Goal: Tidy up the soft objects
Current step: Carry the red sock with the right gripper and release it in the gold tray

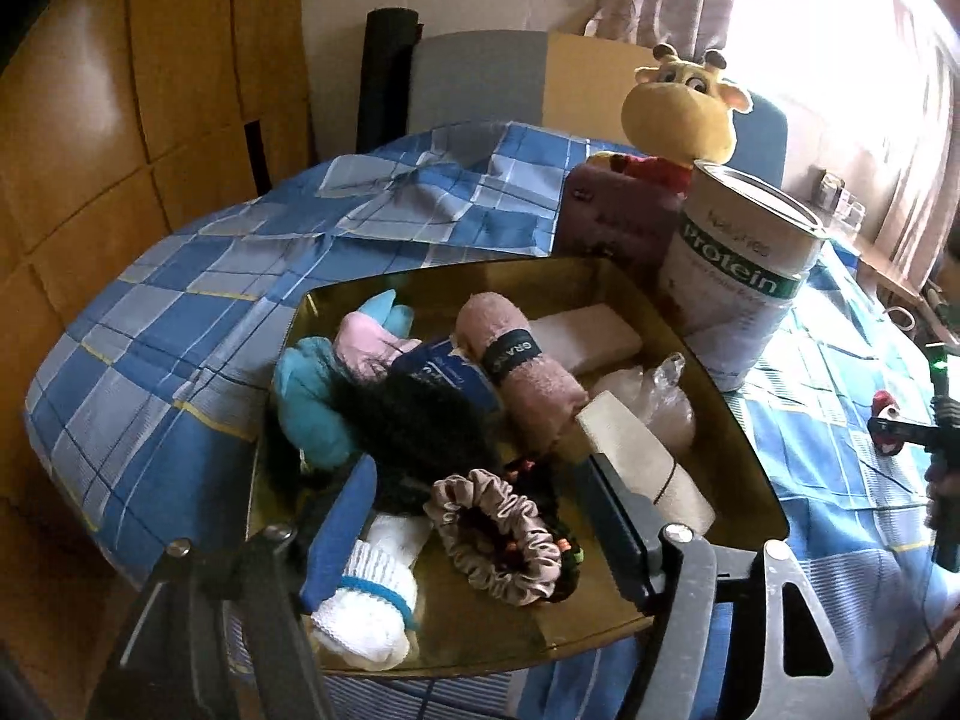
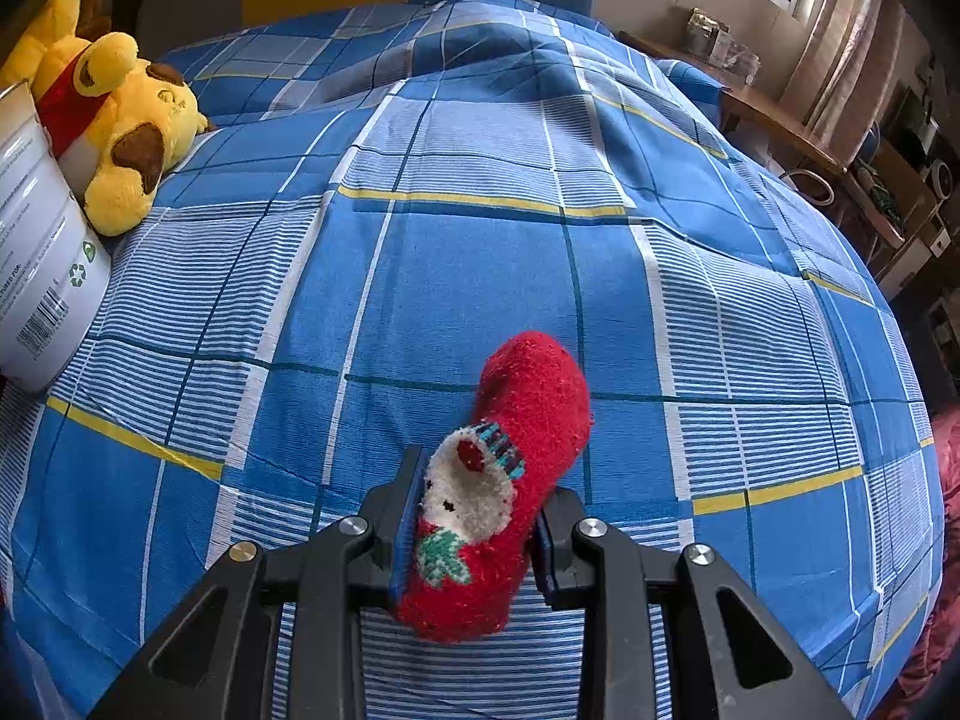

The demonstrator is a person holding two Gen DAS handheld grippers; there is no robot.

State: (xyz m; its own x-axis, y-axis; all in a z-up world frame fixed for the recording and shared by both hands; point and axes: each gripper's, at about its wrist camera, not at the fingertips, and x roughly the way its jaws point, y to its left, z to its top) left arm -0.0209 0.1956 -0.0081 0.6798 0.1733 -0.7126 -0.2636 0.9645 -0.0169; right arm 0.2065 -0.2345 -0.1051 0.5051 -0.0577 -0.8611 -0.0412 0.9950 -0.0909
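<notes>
Sock transfer pending: right tool (image 2: 474, 531) clamps the red sock (image 2: 516, 468) over the bed (image 2: 420, 276).
We next carry it into the gold tray (image 1: 744, 468); left tool (image 1: 480, 516) hovers wide, empty.

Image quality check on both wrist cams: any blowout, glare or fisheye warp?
Left wrist: window blown out white at top right, gold tray shows sheen, corners vignetted dark. Right wrist: evenly lit, red sock sharp, checked bedsheet lines bow strongly from fisheye.
</notes>
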